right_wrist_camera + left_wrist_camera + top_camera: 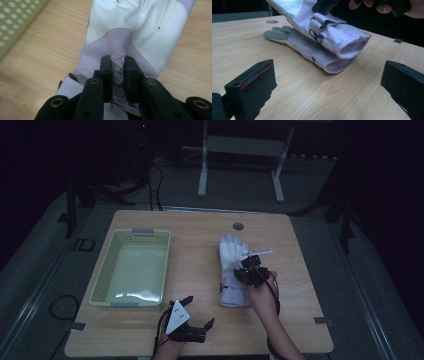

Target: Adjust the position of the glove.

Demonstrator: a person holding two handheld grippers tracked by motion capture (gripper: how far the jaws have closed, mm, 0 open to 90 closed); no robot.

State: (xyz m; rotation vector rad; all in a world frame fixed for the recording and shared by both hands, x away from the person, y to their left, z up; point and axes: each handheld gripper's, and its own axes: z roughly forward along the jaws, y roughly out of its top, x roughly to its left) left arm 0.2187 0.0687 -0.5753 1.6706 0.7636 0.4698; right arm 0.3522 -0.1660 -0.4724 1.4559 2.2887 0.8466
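The white glove (233,270) lies on the table (200,227) just right of the pale green basket (131,268), atop a second glove (277,33), fingers pointing away from the person. The right gripper (248,268) comes down over its cuff end, forearm angled in from the near edge, jaws pinched shut on a raised fold of the glove's back. The left gripper (196,312) rests near the basket's near right corner, jaws spread wide and holding nothing

lab | dark room, lone wooden table (200,230), metal stand (240,165)
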